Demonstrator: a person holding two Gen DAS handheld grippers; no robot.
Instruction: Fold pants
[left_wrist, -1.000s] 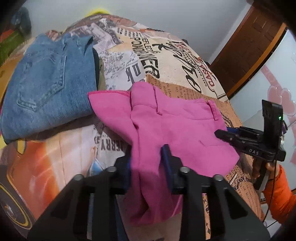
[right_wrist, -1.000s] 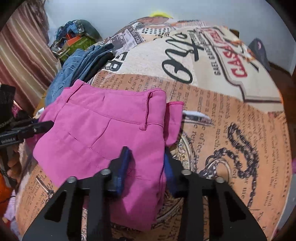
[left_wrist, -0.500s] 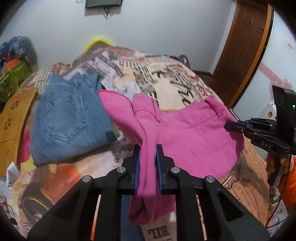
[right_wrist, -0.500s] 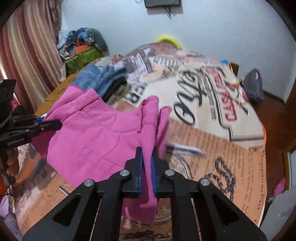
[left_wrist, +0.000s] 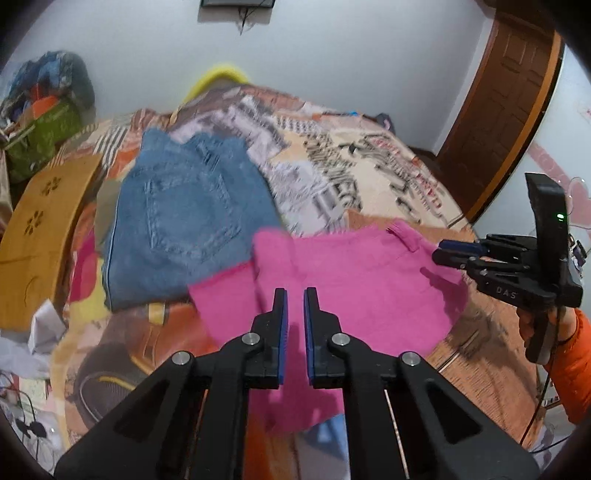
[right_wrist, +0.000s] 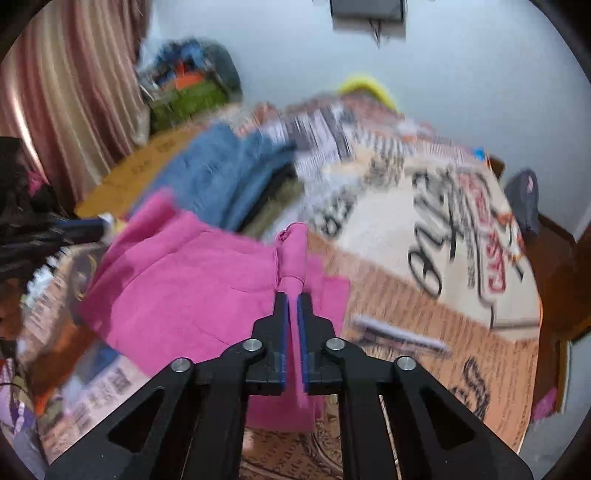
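Observation:
The pink pants (left_wrist: 354, 280) hang spread above the printed bedspread (left_wrist: 332, 173). My left gripper (left_wrist: 295, 295) has its jaws a narrow gap apart, with no cloth between them; the pink fabric lies beyond and below the tips. My right gripper (right_wrist: 293, 299) is shut on a bunched pink waistband edge of the pants (right_wrist: 192, 280), holding it up. The right gripper also shows at the right of the left wrist view (left_wrist: 454, 254), at the pants' far corner. The left gripper shows blurred at the left of the right wrist view (right_wrist: 74, 229).
Folded blue jeans (left_wrist: 184, 218) lie on the bed to the left of the pink pants. A wooden board (left_wrist: 40, 229) and a clothes pile (left_wrist: 44, 110) sit at the far left. A brown door (left_wrist: 506, 110) stands at the right.
My left gripper has let go of the pink pants and its jaws have parted slightly. The pants' left side has dropped and swung. The right gripper keeps its hold.

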